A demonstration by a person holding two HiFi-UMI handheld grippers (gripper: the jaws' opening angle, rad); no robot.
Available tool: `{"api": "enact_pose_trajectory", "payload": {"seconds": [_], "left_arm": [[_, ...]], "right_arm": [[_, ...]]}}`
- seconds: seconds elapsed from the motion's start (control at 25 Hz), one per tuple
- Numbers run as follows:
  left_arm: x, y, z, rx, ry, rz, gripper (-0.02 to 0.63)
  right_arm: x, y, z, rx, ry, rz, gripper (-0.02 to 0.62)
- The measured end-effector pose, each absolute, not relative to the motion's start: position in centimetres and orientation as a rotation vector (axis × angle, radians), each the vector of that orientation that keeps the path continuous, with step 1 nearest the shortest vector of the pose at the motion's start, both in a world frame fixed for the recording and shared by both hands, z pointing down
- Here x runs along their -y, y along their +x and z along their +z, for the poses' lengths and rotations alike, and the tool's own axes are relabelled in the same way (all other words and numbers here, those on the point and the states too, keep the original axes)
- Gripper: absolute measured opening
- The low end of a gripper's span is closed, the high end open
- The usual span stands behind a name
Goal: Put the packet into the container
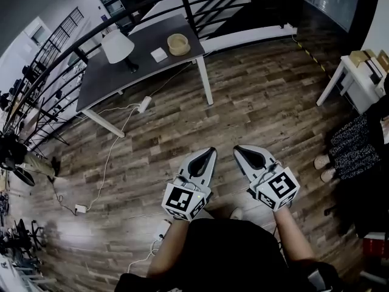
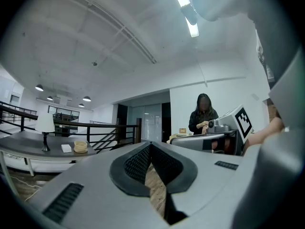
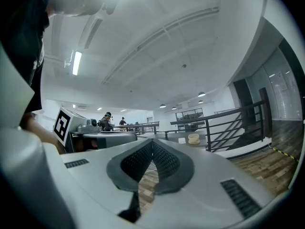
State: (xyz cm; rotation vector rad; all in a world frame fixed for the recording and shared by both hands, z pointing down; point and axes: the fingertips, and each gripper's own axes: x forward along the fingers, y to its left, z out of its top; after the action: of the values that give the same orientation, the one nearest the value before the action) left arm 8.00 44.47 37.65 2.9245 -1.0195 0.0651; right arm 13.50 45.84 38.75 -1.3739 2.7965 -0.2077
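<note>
A small white packet (image 1: pixel 159 54) lies on the grey table (image 1: pixel 115 75) at the far left, right beside a round woven container (image 1: pixel 178 44). Both grippers are held low over the wooden floor, well short of the table. My left gripper (image 1: pixel 211 151) is shut and empty, its tips meeting in the left gripper view (image 2: pixel 150 145). Alongside it, my right gripper (image 1: pixel 237 149) is also shut with nothing held (image 3: pixel 152 142). The packet (image 2: pixel 66 148) and container (image 2: pixel 80 147) show far off to the left in the left gripper view, and small in the right gripper view, container (image 3: pixel 193 138) and packet (image 3: pixel 181 140).
A white lamp (image 1: pixel 118 46) stands on the table. A power strip (image 1: pixel 144 104) and cables trail over the floor by the table legs. A black railing (image 1: pixel 73 41) runs behind. A white shelf (image 1: pixel 358 78) and a seated person (image 1: pixel 355 142) are at the right.
</note>
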Motion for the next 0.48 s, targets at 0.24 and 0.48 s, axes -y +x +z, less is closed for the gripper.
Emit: {"api": "enact_pose_trajectory", "payload": {"seconds": [0.24, 0.48], "left_arm": [[-44.8, 8.1, 37.7, 1.062, 2.905, 0.106, 0.008], [-44.6, 9.1, 37.6, 1.059, 2.914, 0.132, 0.008]], "right_arm": [[-46.0, 14.2, 39.0, -2.789, -1.337, -0.238, 0.005], [-45.8, 15.0, 38.9, -2.782, -1.331, -0.243, 0.005]]}}
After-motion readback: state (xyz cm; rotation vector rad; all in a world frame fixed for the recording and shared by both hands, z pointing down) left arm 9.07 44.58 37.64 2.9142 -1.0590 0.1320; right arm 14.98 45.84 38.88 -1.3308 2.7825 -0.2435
